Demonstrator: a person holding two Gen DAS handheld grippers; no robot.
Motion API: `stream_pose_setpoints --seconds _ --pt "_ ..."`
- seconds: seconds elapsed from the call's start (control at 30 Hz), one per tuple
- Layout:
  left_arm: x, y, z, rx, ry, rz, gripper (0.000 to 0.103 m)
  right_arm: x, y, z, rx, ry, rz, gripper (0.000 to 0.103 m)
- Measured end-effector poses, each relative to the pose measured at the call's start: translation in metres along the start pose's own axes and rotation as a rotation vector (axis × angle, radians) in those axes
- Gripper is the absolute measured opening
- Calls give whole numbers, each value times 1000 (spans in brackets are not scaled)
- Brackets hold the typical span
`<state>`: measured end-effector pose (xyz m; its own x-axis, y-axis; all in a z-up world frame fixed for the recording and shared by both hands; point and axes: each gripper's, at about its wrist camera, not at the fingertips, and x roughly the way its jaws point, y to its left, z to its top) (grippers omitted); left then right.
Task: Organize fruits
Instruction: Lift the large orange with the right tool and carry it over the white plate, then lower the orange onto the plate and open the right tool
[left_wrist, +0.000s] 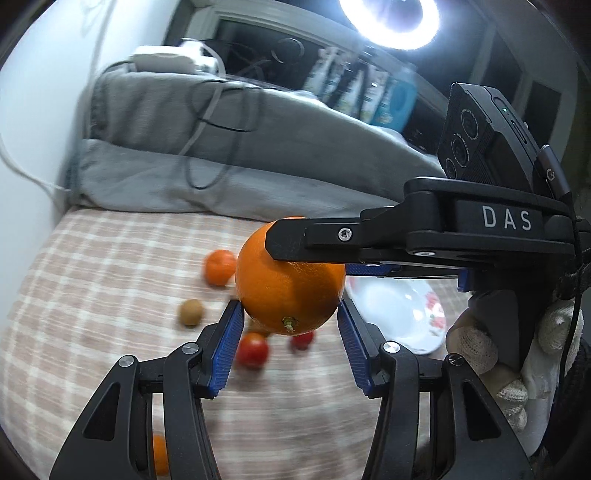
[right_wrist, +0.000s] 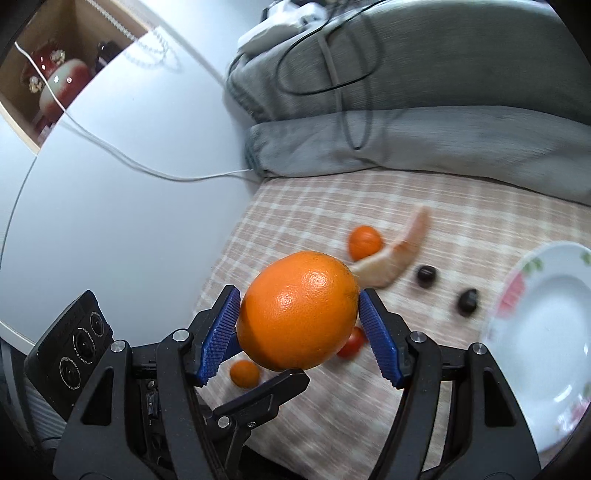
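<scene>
Lettering "DAS" on right gripper body

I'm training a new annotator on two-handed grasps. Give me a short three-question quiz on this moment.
1. True or false: the white floral plate already holds fruit on the part that shows.
2. What is clamped between the pads of both the left gripper and the right gripper? A) large orange B) cherry tomato C) banana
3. Fill in: the cloth below the grippers has a ____ pattern.

Key: 1 false, it is bare; 2 A; 3 checked.
</scene>
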<state>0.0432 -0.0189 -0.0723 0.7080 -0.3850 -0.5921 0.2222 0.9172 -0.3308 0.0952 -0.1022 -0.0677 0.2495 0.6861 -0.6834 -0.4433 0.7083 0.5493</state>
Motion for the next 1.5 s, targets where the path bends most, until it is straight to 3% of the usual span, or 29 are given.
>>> stream_pose_setpoints --seconds 0.37,1.0,1.2,1.5 --pt "30 -55 -8 83 59 -96 52 -51 -62 -28 113 -63 -53 70" --pt "85 -101 -23 134 183 -178 52 -73 -132 -55 267 -76 -92 70" --pt "90 -103 -24 134 195 -195 47 -82 -137 -56 254 -132 -119 70" --pt "74 -92 -22 131 167 -169 47 -112 -114 -48 109 -247 -264 77"
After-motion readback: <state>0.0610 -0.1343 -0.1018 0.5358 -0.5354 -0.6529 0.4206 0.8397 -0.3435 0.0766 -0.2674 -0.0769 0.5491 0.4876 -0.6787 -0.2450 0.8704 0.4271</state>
